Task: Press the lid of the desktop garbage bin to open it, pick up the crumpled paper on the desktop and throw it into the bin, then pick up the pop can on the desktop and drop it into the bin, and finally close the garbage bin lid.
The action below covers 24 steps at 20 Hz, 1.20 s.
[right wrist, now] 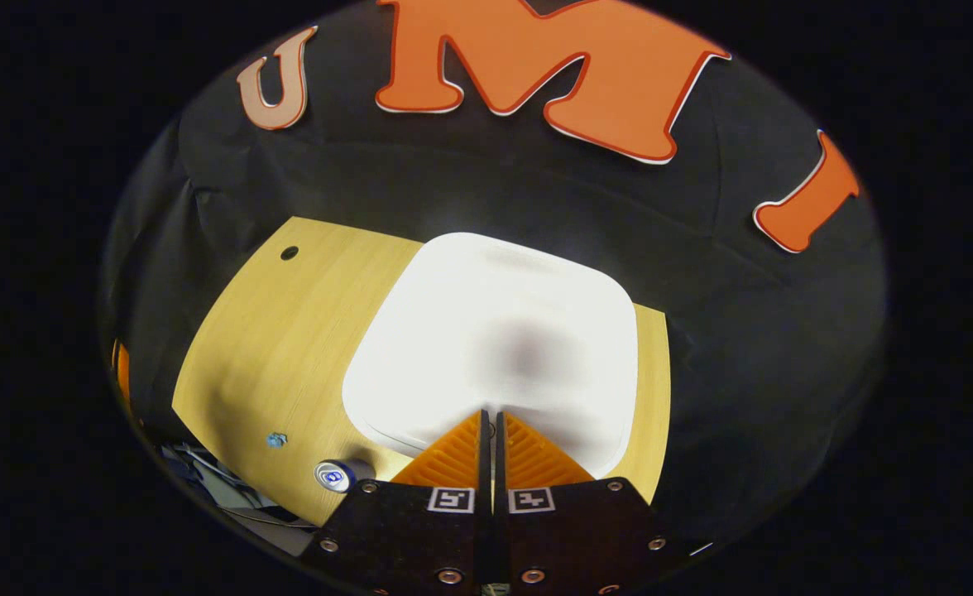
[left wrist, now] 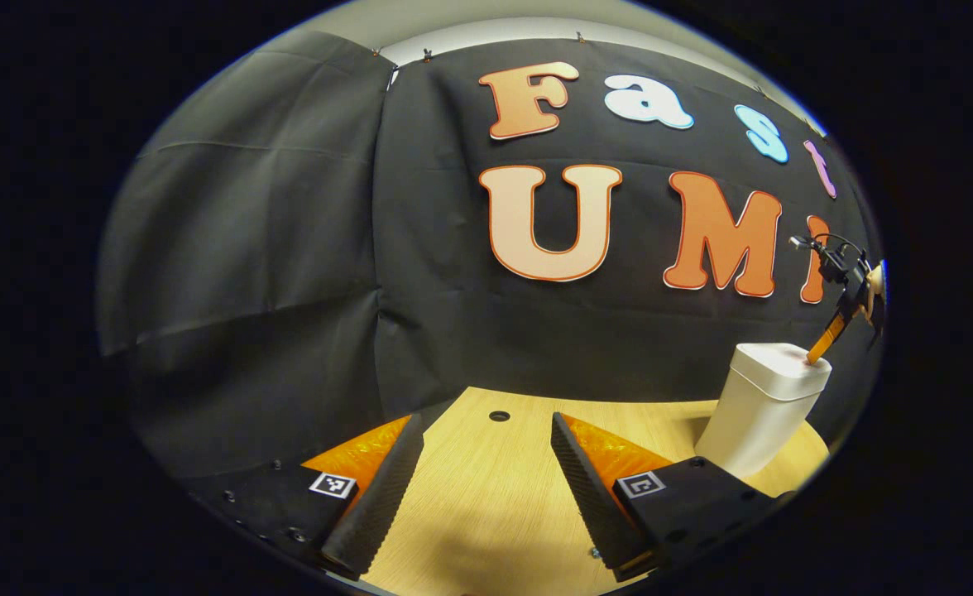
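I press my right gripper, fingers together, straight down on the white rounded plastic bin lid; my left gripper waits spread apart

light: dim booth, overhead source
glare: bin lid blown out white, edges soft
shadow: dark blurry smudge mid-lid; soft shadow on table near bottom
distortion: strong fisheye bending at edges
focus: left gripper view sharp

Black mounts (square markers, screws)
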### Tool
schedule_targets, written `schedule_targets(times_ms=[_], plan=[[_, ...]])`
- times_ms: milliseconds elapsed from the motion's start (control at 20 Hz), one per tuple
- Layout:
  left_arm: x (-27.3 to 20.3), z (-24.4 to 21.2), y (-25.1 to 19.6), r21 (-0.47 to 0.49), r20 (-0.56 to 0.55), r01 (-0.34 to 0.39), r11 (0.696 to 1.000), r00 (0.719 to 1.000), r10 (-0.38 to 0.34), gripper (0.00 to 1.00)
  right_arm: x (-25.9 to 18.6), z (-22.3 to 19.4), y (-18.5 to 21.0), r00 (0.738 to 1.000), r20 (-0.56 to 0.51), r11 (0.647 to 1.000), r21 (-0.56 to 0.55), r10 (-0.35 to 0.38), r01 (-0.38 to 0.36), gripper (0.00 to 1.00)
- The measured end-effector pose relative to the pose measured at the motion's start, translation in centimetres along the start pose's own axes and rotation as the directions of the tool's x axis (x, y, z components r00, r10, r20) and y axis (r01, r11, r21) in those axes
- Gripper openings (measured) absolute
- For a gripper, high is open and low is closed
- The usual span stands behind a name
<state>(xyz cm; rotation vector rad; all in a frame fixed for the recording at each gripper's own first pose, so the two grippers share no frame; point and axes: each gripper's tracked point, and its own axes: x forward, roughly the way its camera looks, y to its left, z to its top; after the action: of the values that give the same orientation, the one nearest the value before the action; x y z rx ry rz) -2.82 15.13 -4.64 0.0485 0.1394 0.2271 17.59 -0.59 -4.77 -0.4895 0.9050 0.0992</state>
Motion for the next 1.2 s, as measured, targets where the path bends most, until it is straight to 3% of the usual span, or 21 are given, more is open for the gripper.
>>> schedule_targets(times_ms=[200, 300, 400, 650, 750, 900, 1200], plan=[[-0.1, -0.3, -0.3, -0.002, -0.003, 0.008, 1.0, 1.0, -0.008, 0.99, 0.4, -0.4, -0.4, 1.0, -0.001, 0.998, -0.065, -0.011, 0.011, 0.01], [-0.7, -0.7, -0.3, -0.014, -0.004, 0.004, 1.0, 1.0, -0.004, 0.99, 0.0, -0.3, -0.1, 1.0, -0.009, 1.0, -0.005, -0.012, 0.012, 0.01], [-1.1, -0.7, -0.3, -0.017, -0.004, 0.005, 1.0, 1.0, -0.005, 0.99, -0.1, -0.2, -0.2, 1.0, 0.008, 1.0, -0.019, -0.014, 0.014, 0.01], [-1.6, 0.7, 0.7, -0.014, 0.024, -0.009, 1.0, 1.0, 0.009, 0.99, -0.4, 0.8, -0.4, 0.994, 0.108, 0.999, 0.023, -0.03, 0.028, 0.01], [-1.7, 1.3, 0.8, -0.002, 0.038, -0.012, 1.0, 0.999, 0.012, 0.99, -2.0, 2.0, -0.5, 0.978, 0.205, 0.996, 0.078, -0.048, 0.032, 0.01], [-1.9, 2.2, 0.2, 0.019, 0.059, 0.002, 1.0, 0.998, -0.003, 0.99, -5.8, 4.3, -1.3, 0.927, 0.363, 0.992, 0.115, -0.092, 0.053, 0.01], [-2.1, 2.6, -2.0, 0.044, 0.068, 0.052, 0.998, 0.996, -0.054, 0.99, -9.7, 3.5, 0.0, 0.867, 0.491, 0.981, 0.192, -0.09, -0.007, 0.01]])
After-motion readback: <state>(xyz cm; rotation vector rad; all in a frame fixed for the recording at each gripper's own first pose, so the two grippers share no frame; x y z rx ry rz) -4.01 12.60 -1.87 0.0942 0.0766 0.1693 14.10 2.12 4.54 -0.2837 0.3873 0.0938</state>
